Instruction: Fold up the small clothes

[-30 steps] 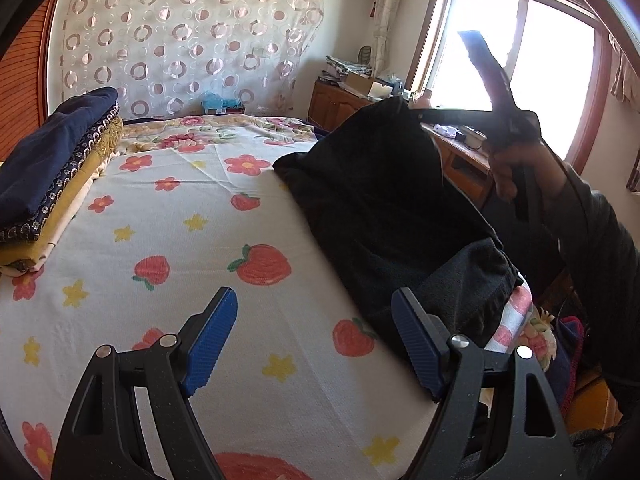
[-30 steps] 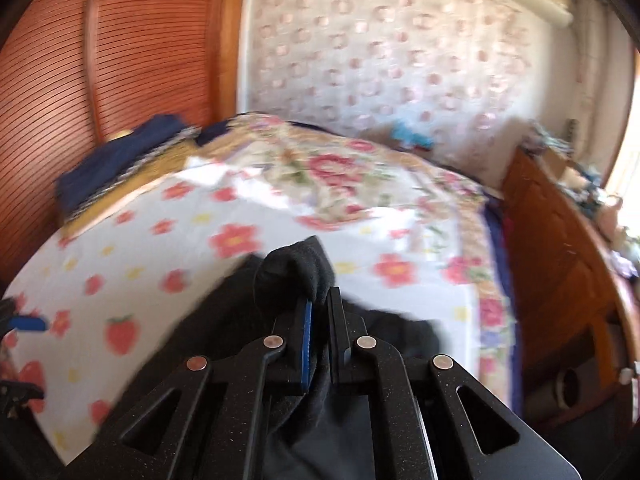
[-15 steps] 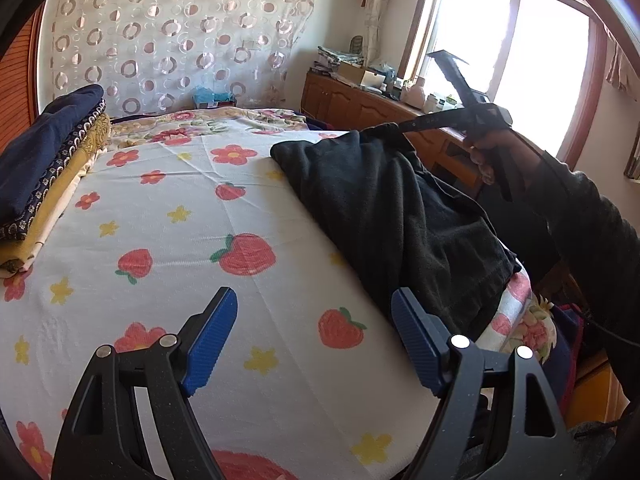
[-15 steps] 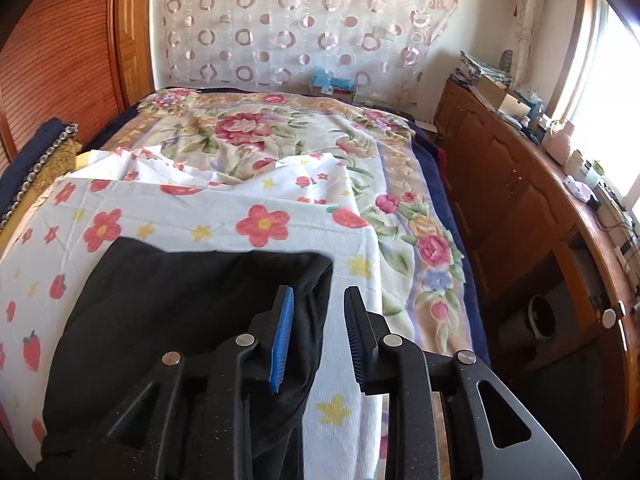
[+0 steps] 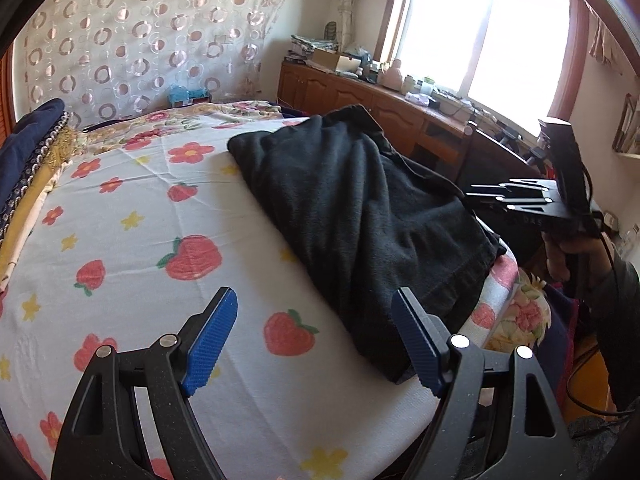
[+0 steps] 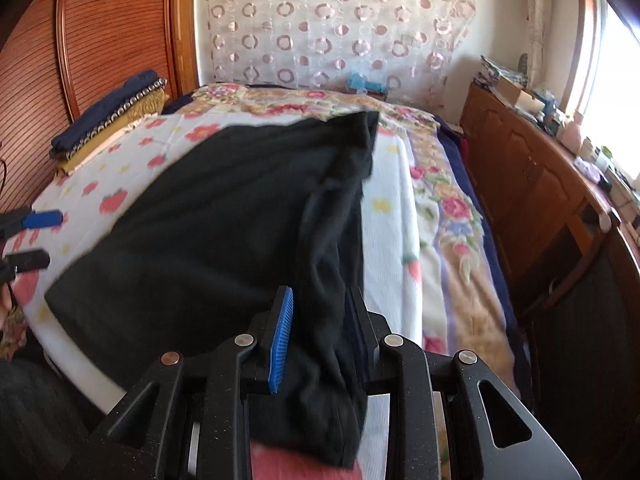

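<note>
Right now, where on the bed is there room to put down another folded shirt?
The strawberry sheet is bare between the stack of folded clothes on the left and the black garment on the right, up to the open left tongs. The window-side edge is crowded: the garment fills it, its edge lying between the right tongs.

The black fuzzy cloth point(image 5: 360, 216) lies spread out on the bed. It is soft and a bit wrinkly. One edge hangs over the side.

The black garment point(image 5: 360, 216), earlier lifted by the right gripper point(image 6: 318, 332), now lies flat; its fingers have parted
</note>
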Demonstrator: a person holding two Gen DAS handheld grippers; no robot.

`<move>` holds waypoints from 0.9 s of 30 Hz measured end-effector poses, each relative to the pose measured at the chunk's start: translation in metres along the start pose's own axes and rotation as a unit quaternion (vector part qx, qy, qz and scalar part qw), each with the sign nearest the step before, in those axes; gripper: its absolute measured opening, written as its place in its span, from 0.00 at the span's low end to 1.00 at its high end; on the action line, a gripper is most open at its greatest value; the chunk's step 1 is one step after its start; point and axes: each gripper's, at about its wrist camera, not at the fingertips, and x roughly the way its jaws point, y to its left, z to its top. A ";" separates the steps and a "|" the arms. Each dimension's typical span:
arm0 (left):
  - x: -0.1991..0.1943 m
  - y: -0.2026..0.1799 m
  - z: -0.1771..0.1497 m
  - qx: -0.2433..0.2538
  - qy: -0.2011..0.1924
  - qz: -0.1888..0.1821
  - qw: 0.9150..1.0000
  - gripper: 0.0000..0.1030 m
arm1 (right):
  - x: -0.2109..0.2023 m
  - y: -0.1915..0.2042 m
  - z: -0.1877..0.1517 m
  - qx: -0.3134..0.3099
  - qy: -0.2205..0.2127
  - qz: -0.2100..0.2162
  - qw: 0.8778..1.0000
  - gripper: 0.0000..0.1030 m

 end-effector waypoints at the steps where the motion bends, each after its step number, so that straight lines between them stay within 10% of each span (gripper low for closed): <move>1: 0.002 -0.003 0.001 0.003 0.003 0.001 1.000 0.78 | -0.002 -0.004 -0.006 0.005 0.001 -0.003 1.000 0.27; 14: 0.023 -0.023 0.009 0.022 0.028 0.002 0.999 0.78 | -0.011 -0.001 -0.029 0.037 0.009 0.037 0.999 0.27; 16: 0.025 -0.025 0.008 0.022 0.032 0.003 0.999 0.78 | -0.011 0.000 -0.029 0.031 0.003 0.047 0.998 0.08; 27: 0.023 -0.023 0.004 0.012 0.029 -0.002 0.999 0.78 | -0.054 -0.009 -0.041 0.030 -0.011 0.021 0.999 0.06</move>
